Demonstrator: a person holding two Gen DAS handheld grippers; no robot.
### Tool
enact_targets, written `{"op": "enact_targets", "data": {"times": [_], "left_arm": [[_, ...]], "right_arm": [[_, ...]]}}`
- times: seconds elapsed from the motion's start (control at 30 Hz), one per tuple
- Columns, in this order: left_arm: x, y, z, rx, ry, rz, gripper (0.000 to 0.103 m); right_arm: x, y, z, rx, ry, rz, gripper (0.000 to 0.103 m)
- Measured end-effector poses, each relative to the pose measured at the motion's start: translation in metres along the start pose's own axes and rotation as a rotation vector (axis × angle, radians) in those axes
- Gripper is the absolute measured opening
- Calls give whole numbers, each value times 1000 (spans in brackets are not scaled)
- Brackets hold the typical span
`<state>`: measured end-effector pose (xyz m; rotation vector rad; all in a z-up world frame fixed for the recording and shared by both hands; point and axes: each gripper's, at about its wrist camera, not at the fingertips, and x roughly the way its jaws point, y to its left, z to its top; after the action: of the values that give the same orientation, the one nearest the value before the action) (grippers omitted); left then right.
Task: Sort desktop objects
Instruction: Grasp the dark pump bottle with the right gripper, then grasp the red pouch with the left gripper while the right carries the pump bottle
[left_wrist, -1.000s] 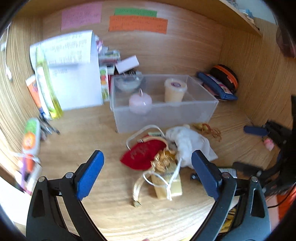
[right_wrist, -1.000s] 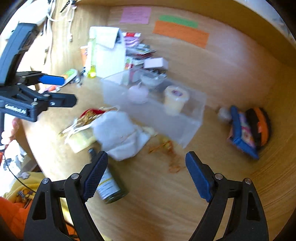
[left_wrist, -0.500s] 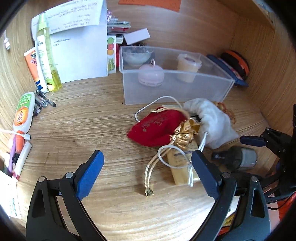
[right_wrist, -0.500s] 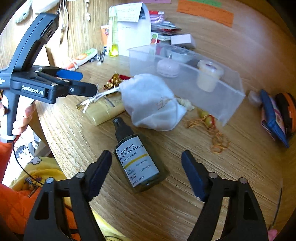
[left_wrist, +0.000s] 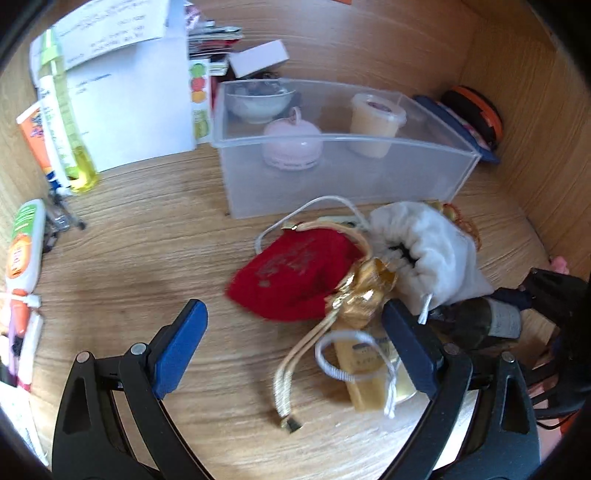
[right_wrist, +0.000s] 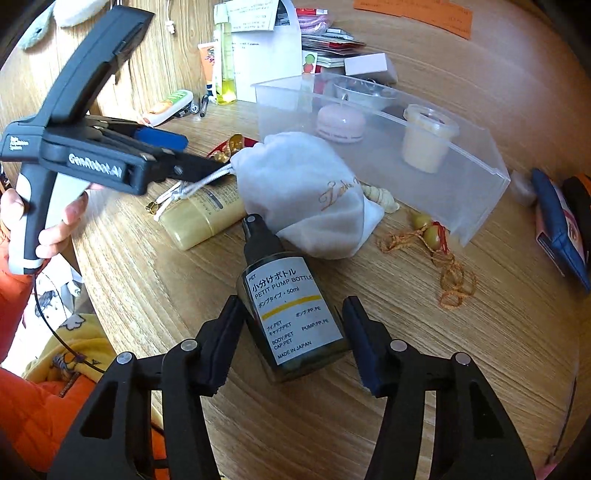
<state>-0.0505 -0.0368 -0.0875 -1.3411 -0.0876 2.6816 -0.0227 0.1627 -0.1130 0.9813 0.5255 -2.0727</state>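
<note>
A dark green pump bottle (right_wrist: 291, 314) with a white label lies on the wooden desk, its body between the fingers of my right gripper (right_wrist: 293, 332); the jaws are narrowed around it but a gap shows on each side. A white drawstring pouch (right_wrist: 306, 195), a yellow tube (right_wrist: 203, 218), a red pouch (left_wrist: 295, 277) and a gold pouch (left_wrist: 364, 291) lie in a heap. My left gripper (left_wrist: 291, 350) is open and empty, above the desk near the red pouch and the tube (left_wrist: 364, 373).
A clear plastic bin (left_wrist: 347, 173) holds a pink round case (left_wrist: 291, 144), a cream jar (left_wrist: 375, 125) and a bowl (left_wrist: 258, 103). Tubes and a yellow bottle (left_wrist: 62, 122) stand at the left. Orange cord with beads (right_wrist: 432, 243) lies by the bin. A blue case (right_wrist: 561, 229) lies at the right.
My right gripper has moved down onto the pump bottle and its jaws have narrowed around it. My left gripper has moved closer to the pouches.
</note>
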Motion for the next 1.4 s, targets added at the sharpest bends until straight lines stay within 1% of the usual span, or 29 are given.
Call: {"op": "enact_targets", "data": {"times": [0.1, 0.17, 0.23, 0.33, 0.37, 0.47, 0.53, 0.63, 0.7, 0.83, 0.9, 1.0, 1.13, 1.4], "left_arm": [[6, -3, 7, 18, 6, 2, 97], [10, -4, 10, 25, 13, -11, 96], [11, -5, 13, 35, 16, -41, 87], [12, -5, 15, 28, 17, -72, 78], [12, -4, 17, 22, 17, -81, 77], [10, -2, 17, 8, 11, -96, 70], [7, -2, 17, 6, 4, -97, 62], [5, 1, 19, -4, -2, -93, 56], [5, 3, 21, -16, -3, -98, 54], [-1, 6, 25, -30, -28, -97, 49], [-6, 8, 27, -40, -45, -102, 48], [-14, 11, 31, -44, -70, -106, 42], [-24, 16, 36, -57, -97, -110, 40], [-48, 29, 46, -99, -156, -132, 40]], "right_arm": [[1, 0, 2, 9, -5, 2, 50], [0, -1, 2, 14, -9, 9, 49], [-4, -2, 2, 20, -18, 17, 47], [-14, -4, 3, 30, -36, 19, 46], [-18, -4, 4, 33, -43, 22, 46], [-30, -4, 5, 33, -63, 15, 45], [-37, -3, 7, 31, -78, 8, 44], [-49, -2, 11, 25, -102, -10, 42], [-57, -2, 14, 24, -117, -25, 40], [-73, -8, 20, 40, -148, -55, 39], [-77, -13, 22, 53, -159, -62, 39], [-81, -21, 26, 76, -170, -71, 39], [-87, -30, 32, 96, -188, -74, 39], [-99, -45, 51, 118, -230, -83, 39]]}}
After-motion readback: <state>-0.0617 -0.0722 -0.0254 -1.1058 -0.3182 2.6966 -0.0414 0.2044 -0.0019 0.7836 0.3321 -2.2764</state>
